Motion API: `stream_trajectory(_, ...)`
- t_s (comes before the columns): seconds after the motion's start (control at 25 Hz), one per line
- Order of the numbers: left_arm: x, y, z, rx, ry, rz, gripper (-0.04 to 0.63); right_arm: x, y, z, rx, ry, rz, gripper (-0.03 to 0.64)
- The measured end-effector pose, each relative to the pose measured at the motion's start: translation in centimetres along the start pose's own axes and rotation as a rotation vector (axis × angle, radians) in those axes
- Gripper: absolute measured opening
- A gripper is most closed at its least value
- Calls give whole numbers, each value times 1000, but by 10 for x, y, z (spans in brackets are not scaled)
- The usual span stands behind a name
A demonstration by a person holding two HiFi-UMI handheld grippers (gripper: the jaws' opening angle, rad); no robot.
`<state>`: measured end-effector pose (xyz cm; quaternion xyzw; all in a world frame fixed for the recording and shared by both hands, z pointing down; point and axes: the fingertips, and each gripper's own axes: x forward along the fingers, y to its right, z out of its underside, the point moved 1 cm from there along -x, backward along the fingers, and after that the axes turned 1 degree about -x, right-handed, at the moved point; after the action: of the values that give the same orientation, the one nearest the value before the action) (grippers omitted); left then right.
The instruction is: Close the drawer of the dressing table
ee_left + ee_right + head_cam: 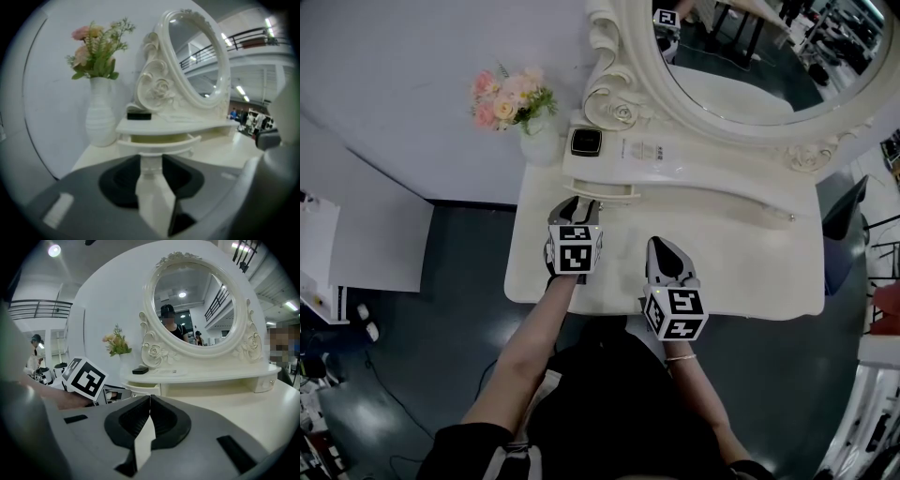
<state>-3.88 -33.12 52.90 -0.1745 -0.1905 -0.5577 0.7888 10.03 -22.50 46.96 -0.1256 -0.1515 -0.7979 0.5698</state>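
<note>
- The white dressing table (769,272) fills the head view, and its oval mirror (741,56) stands at the back edge.
- The drawer (157,140) sits below the mirror's left scroll, pulled partly out of the low shelf under the mirror, with its pale inside showing.
- My left gripper (578,206) is in front of the mirror's left side with its tips right at the drawer front. The jaws are a little apart. Something white shows in the gap, and I cannot tell whether it is a drawer handle or the table top.
- My right gripper (661,248) rests over the table top in front of the mirror's middle, jaws pressed together on nothing.
- A white vase of pink flowers (508,97) stands left of the mirror.
- A small black box (586,142) lies on the shelf at the mirror's lower left.
</note>
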Motion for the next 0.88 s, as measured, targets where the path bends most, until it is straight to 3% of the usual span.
stream_trajectory(0.88, 20, 0, -15, -29, -13, -49, 146, -2, 6, 0, 2, 3, -1, 5)
